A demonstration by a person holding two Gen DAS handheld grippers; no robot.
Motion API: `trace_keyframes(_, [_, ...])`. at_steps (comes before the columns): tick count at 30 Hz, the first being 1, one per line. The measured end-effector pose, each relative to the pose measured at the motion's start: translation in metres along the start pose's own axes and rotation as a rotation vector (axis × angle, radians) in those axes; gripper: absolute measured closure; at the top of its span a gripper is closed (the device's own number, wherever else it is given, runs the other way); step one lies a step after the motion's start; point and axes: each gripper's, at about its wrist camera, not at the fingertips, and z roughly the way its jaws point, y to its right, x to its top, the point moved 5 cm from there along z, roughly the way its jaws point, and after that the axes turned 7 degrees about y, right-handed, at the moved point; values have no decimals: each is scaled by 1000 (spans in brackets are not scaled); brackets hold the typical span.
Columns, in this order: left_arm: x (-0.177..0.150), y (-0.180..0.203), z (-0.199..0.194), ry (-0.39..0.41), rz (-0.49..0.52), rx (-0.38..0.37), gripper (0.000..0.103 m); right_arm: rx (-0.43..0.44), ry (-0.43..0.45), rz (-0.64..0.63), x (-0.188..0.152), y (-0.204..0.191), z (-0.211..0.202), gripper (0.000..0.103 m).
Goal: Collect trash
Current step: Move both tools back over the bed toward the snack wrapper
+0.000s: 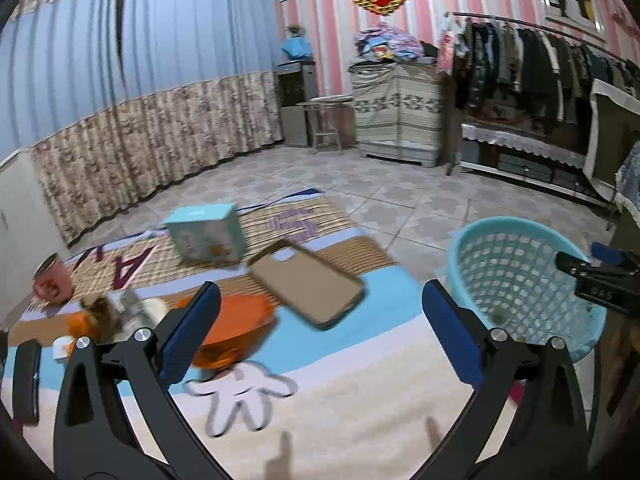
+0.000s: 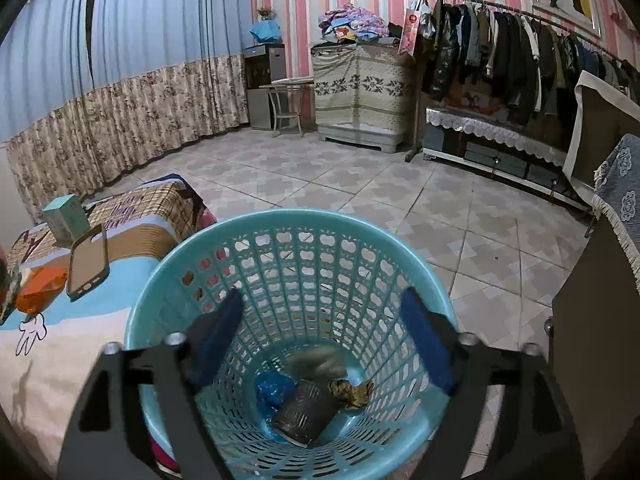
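My right gripper (image 2: 322,296) hangs open over the light-blue mesh basket (image 2: 168,276), with nothing between its blue pads. At the basket's bottom lie a dark ribbed can (image 2: 304,412), a blue plastic bag (image 2: 272,390), a crumpled brown wrapper (image 2: 352,394) and a blurred grey piece (image 2: 318,360). My left gripper (image 1: 320,292) is open and empty above the bed. Beyond its left finger sit an orange bag (image 1: 240,316) and blurred crumpled scraps (image 1: 104,312). The basket (image 1: 520,276) stands at the right, with part of the right gripper (image 1: 600,280) over its rim.
On the patterned bedspread (image 1: 360,400) lie a brown phone case (image 1: 308,284), a teal box (image 1: 206,234), a pink mug (image 1: 52,284) and a black flat object (image 1: 26,380). Tiled floor (image 2: 400,208) lies beyond. A clothes rack (image 2: 500,48) and a covered cabinet (image 2: 360,92) line the far wall.
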Motion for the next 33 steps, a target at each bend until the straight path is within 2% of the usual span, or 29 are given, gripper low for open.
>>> trace_keyframes(2, [-3,-16,-1,-9,-18,21,6,-2,9,1,2,-5,-5,8])
trace_keyframes(9, [-15,-74,-14,-24,-75,110,6,38,26,-61,6,-44,-17,8])
trace_keyframes(25, [-37,-202,-37,-39,-170,272,6,192,54,-115,29,-188,-34,8])
trace_keyframes(33, [-45,-238,-38,-51,-181,324,6,272,46,-107,36,-255,-33,8])
